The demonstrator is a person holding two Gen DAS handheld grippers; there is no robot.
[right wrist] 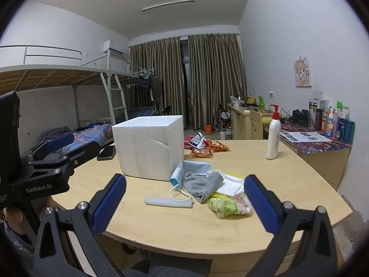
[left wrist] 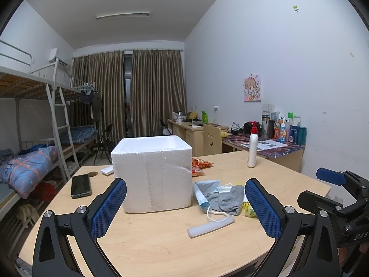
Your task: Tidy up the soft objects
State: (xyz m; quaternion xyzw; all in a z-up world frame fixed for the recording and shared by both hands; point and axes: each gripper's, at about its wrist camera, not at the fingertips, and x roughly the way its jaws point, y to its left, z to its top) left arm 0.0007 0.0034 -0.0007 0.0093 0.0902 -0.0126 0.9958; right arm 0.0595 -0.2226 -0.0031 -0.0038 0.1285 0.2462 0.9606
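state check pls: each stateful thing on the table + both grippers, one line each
left hand-held gripper: open, empty
right hand-held gripper: open, empty
foam box: upright, no lid
grey sock: crumpled, draped over the masks
blue face mask: flat against the box
pump bottle: upright
phone: screen dark

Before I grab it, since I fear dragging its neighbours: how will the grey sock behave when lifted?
The grey sock lies crumpled, so it will probably droop limply. It looks light. It overlaps the face masks, so they may shift with it.
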